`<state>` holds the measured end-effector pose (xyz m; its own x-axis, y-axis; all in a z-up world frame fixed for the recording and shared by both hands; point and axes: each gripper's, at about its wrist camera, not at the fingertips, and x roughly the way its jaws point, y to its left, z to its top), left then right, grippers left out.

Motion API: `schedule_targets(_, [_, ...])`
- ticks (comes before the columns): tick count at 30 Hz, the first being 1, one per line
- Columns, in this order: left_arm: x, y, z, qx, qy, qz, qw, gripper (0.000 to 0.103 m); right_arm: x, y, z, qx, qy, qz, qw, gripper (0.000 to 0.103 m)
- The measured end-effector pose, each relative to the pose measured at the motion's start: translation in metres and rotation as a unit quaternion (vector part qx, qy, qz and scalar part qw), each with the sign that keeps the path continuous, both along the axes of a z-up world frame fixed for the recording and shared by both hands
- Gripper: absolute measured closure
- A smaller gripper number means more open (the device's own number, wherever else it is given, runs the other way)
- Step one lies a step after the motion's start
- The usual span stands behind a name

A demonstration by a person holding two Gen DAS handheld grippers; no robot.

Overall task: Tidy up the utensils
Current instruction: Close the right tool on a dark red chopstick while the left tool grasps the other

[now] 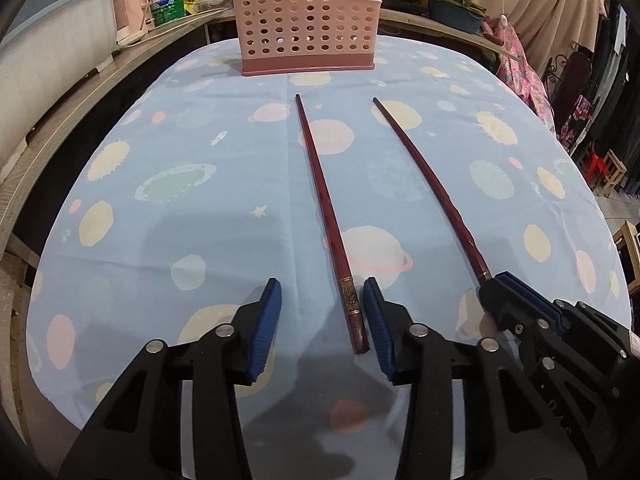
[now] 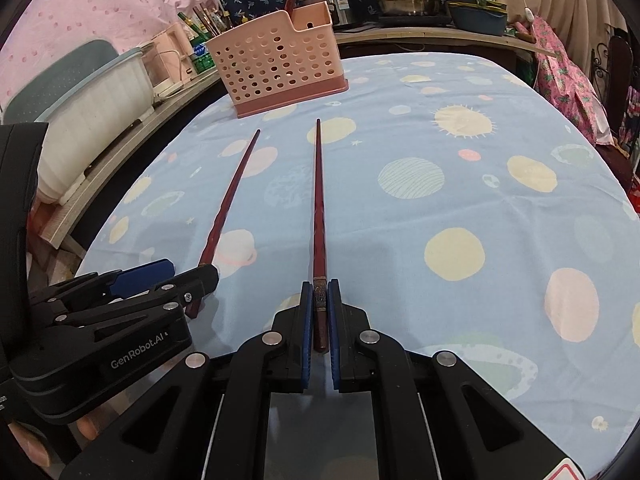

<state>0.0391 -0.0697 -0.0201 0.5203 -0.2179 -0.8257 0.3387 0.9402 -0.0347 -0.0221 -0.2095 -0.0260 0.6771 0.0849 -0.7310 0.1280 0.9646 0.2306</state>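
Left wrist view, your two chopsticks on the counter mid-frame, left chopstick beside right chopstick, apart, tips toward the utensil basket at top centre, shelf clutter behind it.

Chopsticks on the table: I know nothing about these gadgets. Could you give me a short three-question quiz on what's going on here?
1. True or false: the right gripper is shut on a chopstick.
2. Pick one. The left gripper is: A) open, with the other chopstick between its jaws; B) clamped on a spoon; C) shut with nothing in it.
3. Fill in: the basket with the holes, at the far end of the table, is coloured ____.

Key: 1 true; 2 A; 3 pink.
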Motion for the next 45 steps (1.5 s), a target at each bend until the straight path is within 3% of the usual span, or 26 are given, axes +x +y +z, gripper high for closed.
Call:
schedule_targets(5, [0.001, 0.005, 0.000, -0.008, 0.005, -0.001, 1.0000, 0.095, 0.000, 0.000, 0.000, 0.000, 0.000, 0.000, 1.000, 0.096])
schedule_targets(16, [0.003, 0.011, 0.003, -0.033, 0.028, -0.003, 0.9991, 0.096, -0.001, -0.001, 0.002, 0.001, 0.003, -0.003, 1.000, 0.096])
schedule_targets(23, [0.002, 0.016, 0.017, -0.045, 0.021, 0.000, 0.9988, 0.096, -0.001, -0.003, 0.012, 0.006, -0.006, -0.006, 1.000, 0.096])
schedule_targets(38, [0.025, 0.030, 0.084, -0.087, -0.020, 0.013, 0.9960, 0.096, 0.019, -0.013, 0.080, 0.015, -0.069, -0.001, 0.998, 0.096])
schedule_targets(39, [0.028, 0.031, 0.090, -0.090, -0.024, 0.014, 0.9956, 0.096, 0.021, -0.014, 0.084, 0.014, -0.072, 0.000, 0.997, 0.102])
schedule_targets(45, [0.043, 0.034, 0.120, -0.095, -0.056, 0.018, 0.9937, 0.096, 0.035, -0.015, 0.107, 0.008, -0.092, 0.003, 0.996, 0.102])
